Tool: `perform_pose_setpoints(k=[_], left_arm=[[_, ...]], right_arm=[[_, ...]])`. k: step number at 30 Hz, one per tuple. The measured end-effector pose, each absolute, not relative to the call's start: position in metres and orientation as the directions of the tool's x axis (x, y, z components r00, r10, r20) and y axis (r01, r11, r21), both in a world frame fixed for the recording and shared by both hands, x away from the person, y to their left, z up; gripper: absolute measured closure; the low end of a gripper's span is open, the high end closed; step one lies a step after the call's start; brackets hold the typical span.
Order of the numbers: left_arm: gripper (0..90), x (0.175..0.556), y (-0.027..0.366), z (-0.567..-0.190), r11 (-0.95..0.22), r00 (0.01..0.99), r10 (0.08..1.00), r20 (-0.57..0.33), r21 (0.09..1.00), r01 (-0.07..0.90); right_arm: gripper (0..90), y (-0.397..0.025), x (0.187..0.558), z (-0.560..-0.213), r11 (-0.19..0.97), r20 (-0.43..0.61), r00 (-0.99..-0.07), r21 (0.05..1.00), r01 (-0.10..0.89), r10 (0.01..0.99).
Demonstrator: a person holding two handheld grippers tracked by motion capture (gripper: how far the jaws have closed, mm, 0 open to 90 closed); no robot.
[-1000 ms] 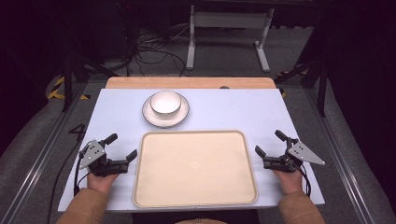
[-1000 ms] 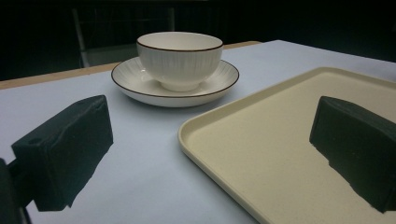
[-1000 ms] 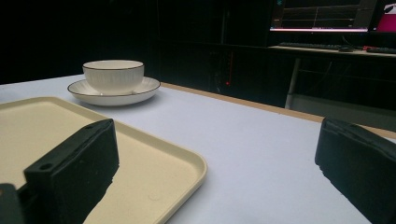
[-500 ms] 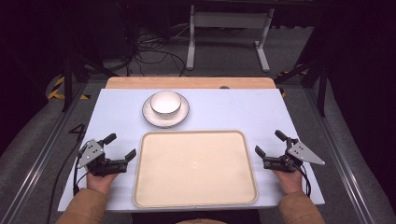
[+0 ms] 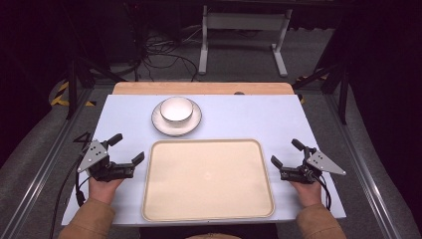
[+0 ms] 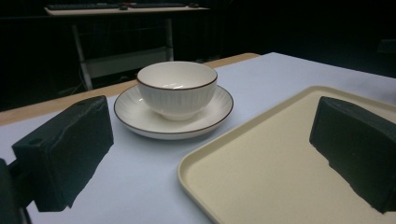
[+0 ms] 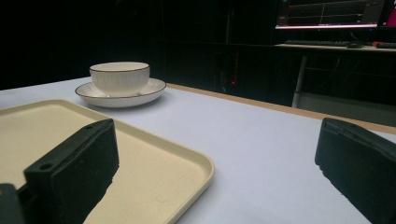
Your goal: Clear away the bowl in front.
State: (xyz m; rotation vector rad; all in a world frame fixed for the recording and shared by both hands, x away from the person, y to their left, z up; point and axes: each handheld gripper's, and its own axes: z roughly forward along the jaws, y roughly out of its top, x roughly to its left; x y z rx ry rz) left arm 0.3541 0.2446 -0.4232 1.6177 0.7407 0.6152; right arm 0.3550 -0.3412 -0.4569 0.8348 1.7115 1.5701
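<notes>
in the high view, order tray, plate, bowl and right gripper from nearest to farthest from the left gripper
1. tray, just right of the left gripper
2. plate, beyond it
3. bowl, on the plate's middle
4. right gripper, across the tray

The high view looks down and forward from above my side of the table [image 5: 239, 117]. My left gripper view sits low near the tabletop, facing the bowl [image 6: 177, 87] at upper centre. My right gripper view, equally low, sees that bowl [image 7: 119, 77] upper left. Both share the tray [image 6: 205, 161] corner.
</notes>
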Motion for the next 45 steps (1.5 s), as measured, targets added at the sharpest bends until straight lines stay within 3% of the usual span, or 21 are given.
perform_pose_setpoints(k=[21,45], left_arm=[[0.2,0.372,0.24,-0.388,-0.054,0.696,0.718,-0.032,0.993,0.102],[1.0,0.43,0.236,-0.363,-0.063,0.669,0.741,-0.057,0.986,0.153]], right_arm=[[0.1,-0.341,0.356,-0.457,0.067,-0.039,-0.577,0.997,0.028,0.816],[0.1,-0.342,0.356,-0.457,0.047,-0.011,-0.581,0.998,0.046,0.814]])
